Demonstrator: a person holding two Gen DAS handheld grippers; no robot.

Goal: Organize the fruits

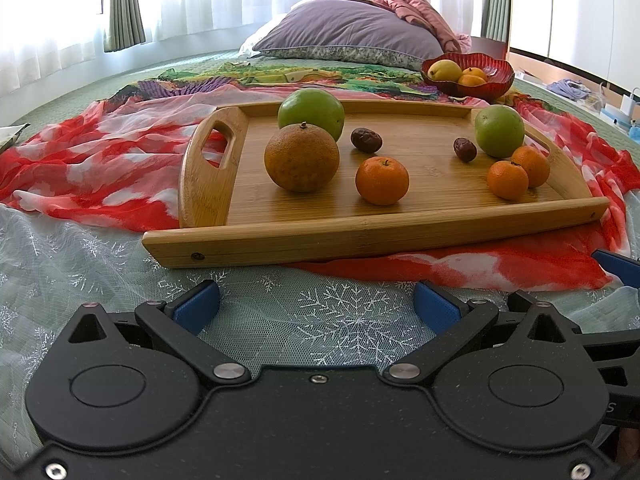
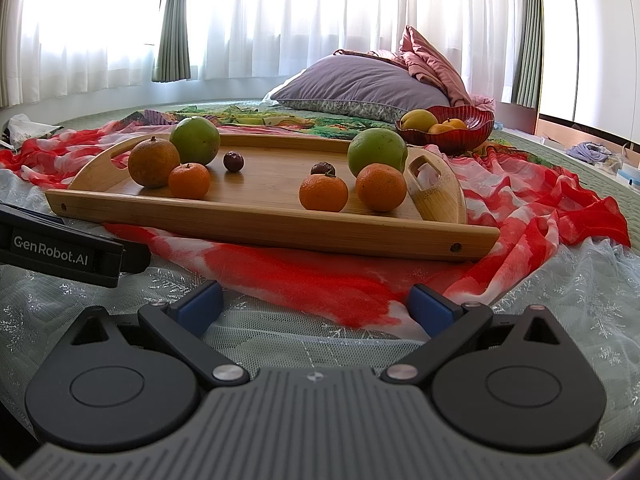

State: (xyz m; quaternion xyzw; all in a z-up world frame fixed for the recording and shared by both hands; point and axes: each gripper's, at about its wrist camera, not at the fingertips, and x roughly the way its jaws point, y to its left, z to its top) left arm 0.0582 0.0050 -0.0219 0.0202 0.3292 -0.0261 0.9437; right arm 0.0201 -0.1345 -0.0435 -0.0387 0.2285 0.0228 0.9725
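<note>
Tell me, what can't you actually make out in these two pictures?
- Red bowl: its near wall hides all but the tops of the fruit, both views.
- Right gripper: cut off by the left view's edge.
- Clutter beyond the bed: too small, both views.

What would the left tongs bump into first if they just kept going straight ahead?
Most likely the near wall of the wooden tray, after skimming over the snowflake lace cloth. The left tongs are open and empty. If they ride higher than that wall, the small mandarin seems next, though depth is unclear.

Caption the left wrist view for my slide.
Open left gripper faces a bamboo tray of fruit; red bowl behind.
</note>
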